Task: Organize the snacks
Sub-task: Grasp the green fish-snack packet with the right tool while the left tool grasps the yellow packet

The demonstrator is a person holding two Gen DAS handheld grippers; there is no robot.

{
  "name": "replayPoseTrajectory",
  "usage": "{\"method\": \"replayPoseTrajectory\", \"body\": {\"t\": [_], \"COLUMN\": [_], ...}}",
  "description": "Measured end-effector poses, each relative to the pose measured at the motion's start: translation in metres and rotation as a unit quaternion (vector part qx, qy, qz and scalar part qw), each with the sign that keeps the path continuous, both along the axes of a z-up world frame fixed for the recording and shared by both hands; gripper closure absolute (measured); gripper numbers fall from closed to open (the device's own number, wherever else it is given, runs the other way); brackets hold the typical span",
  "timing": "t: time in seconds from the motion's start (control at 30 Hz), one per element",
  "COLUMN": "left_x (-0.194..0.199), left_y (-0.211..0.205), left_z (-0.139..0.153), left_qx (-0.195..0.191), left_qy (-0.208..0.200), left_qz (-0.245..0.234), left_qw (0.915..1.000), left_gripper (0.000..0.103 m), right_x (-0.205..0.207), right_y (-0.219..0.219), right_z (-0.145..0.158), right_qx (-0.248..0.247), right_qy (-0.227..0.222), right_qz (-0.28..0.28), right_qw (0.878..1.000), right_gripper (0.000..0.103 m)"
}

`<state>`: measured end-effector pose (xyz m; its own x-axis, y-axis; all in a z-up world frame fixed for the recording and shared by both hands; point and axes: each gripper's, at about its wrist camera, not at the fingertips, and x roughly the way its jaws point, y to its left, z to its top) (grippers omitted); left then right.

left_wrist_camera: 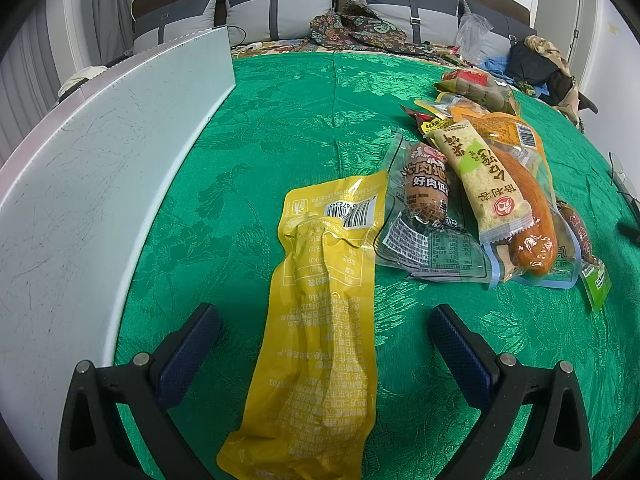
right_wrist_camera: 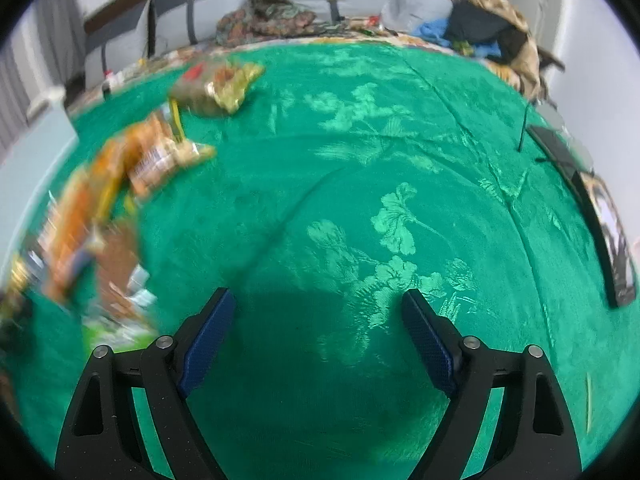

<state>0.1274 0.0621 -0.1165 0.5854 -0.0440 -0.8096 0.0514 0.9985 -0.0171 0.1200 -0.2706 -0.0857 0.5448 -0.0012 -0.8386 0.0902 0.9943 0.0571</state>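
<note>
A long yellow snack pack (left_wrist_camera: 320,312) lies flat on the green cloth (left_wrist_camera: 280,120), running between the fingers of my left gripper (left_wrist_camera: 325,322). That gripper is open and its pads stand clear of the pack on both sides. To the right sits a heap of snacks: a sausage in clear wrap (left_wrist_camera: 424,192), a beige bar (left_wrist_camera: 480,176) and an orange pack (left_wrist_camera: 532,216). In the right wrist view my right gripper (right_wrist_camera: 318,312) is open over bare green cloth (right_wrist_camera: 380,160), with nothing between its fingers. The snack heap (right_wrist_camera: 100,208) shows blurred at its left.
A white board (left_wrist_camera: 100,184) stands along the left of the cloth. Cushions (left_wrist_camera: 276,4) and crumpled clothes (left_wrist_camera: 360,28) line the far edge. More packets (left_wrist_camera: 476,88) lie at the back right. A dark flat object (right_wrist_camera: 600,216) rests at the right edge.
</note>
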Motion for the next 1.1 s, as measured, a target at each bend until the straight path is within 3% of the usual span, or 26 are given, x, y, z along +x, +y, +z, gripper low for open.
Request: {"method": "replayPoseTrajectory", "body": {"t": [0.07,0.13,0.2,0.37,0.6,0.63,0.7,0.73,0.87,0.93,1.1], "left_x": [0.0,0.001,0.001,0.001,0.001,0.001,0.0,0.0,0.001,0.003,0.003], "left_y": [0.0,0.0,0.0,0.0,0.0,0.0,0.0,0.0,0.0,0.0,0.009], "left_z": [0.0,0.0,0.0,-0.001,-0.001,-0.001,-0.001,-0.001,0.0,0.002,0.007], "left_qx": [0.0,0.0,0.0,0.0,-0.001,-0.001,0.0,0.0,0.0,0.002,-0.019], "left_qy": [0.0,0.0,0.0,0.0,0.0,0.0,0.0,0.0,0.004,0.021,0.059], "left_qz": [0.0,0.0,0.0,0.0,0.0,0.0,0.0,0.0,-0.005,-0.021,-0.024], "left_qw": [1.0,1.0,1.0,1.0,1.0,1.0,1.0,1.0,1.0,0.9996,0.9978], "left_gripper": [0.0,0.0,0.0,0.0,0.0,0.0,0.0,0.0,0.0,0.0,0.002], "right_x": [-0.004,0.003,0.015,0.037,0.032,0.031,0.029,0.03,0.038,0.038,0.029], "right_y": [0.01,0.037,0.065,0.119,0.141,0.141,0.138,0.133,0.108,0.085,0.037], "right_z": [0.022,0.028,0.021,-0.006,-0.016,-0.014,-0.01,-0.007,-0.003,0.001,0.007], "right_qx": [0.047,0.05,0.04,0.005,-0.04,-0.039,-0.038,-0.035,0.034,0.092,0.172], "right_qy": [-0.034,-0.019,0.014,0.064,0.072,0.073,0.072,0.072,0.102,0.117,0.132], "right_qz": [0.017,0.072,0.116,0.16,0.192,0.194,0.191,0.186,0.163,0.133,0.081], "right_qw": [0.998,0.996,0.992,0.985,0.978,0.977,0.978,0.979,0.981,0.98,0.973], "right_gripper": [0.014,0.015,0.016,0.016,0.016,0.018,0.036,0.053,0.062,0.064,0.065]}}
